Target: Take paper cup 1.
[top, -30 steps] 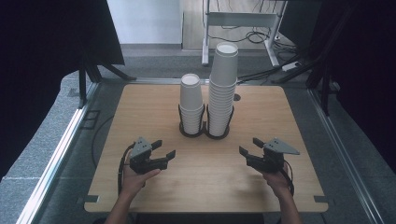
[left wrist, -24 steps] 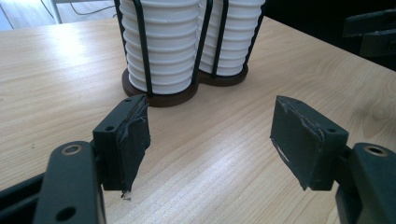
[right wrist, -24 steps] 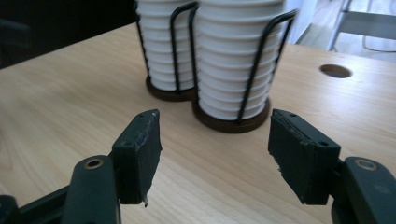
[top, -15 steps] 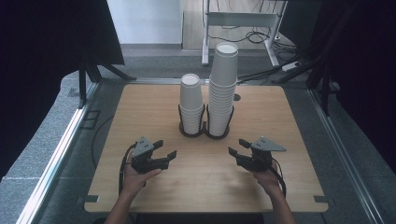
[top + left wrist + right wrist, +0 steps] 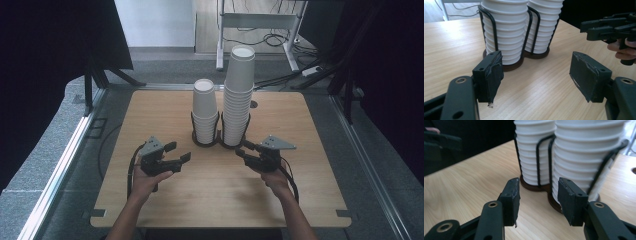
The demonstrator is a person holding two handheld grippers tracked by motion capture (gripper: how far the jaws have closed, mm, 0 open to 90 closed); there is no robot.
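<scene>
Two stacks of white paper cups stood side by side in a black wire double holder toward the far middle of the wooden table. The shorter stack was on the left and the taller stack on the right, the two just beside each other, each ringed by the holder's upright wires and seated on a dark round base. No print, logo or lettering could be read on the cups or on the holder. The person's left gripper hovered over the near left part of the table, well apart from the holder, its jaws spread wide with nothing between them; in the left gripper view its taped pads framed bare wood, with the shorter stack straight ahead. The right gripper sat close to the base of the taller stack, its jaws parted by a narrower gap and empty; in the right gripper view the holder's base showed just beyond the pads. A grey three-cornered plate topped the right gripper.
</scene>
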